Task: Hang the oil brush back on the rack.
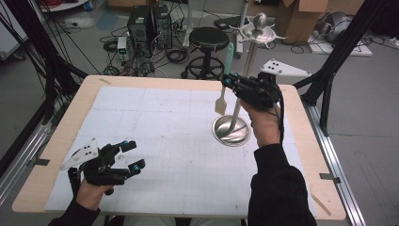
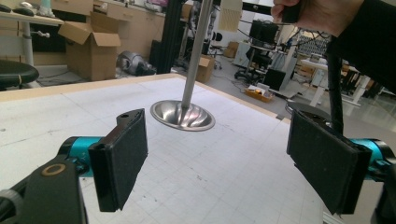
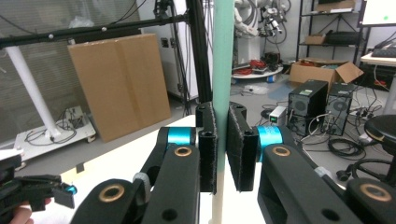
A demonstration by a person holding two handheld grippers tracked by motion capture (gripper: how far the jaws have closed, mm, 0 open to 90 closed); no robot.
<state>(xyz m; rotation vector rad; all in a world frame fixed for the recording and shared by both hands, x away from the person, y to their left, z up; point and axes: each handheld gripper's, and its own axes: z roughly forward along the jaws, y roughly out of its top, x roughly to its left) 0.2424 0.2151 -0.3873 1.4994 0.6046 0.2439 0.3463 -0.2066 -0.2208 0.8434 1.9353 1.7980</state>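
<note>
The right gripper (image 1: 227,81) has its fingers (image 3: 208,151) clamped on the green handle of a spatula (image 1: 222,100) (blade hanging down), lifted above the bench (image 1: 155,122) beside the steel stand (image 1: 231,129). The left gripper (image 1: 132,155) rests low near the bench's front, fingers (image 2: 122,156) wide apart, holding nothing.

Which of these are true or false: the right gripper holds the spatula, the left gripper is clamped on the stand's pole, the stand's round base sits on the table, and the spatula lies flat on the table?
1. The right gripper is shut on the spatula. True: in the right gripper view its pads press on the green handle.
2. The left gripper is clamped on the pole. False: it is open, with nothing between its pads, apart from the metal stand.
3. The stand's round base rests on the table. True.
4. The spatula lies flat on the table. False: it hangs upright in the air, blade down, beside the pole.
</note>
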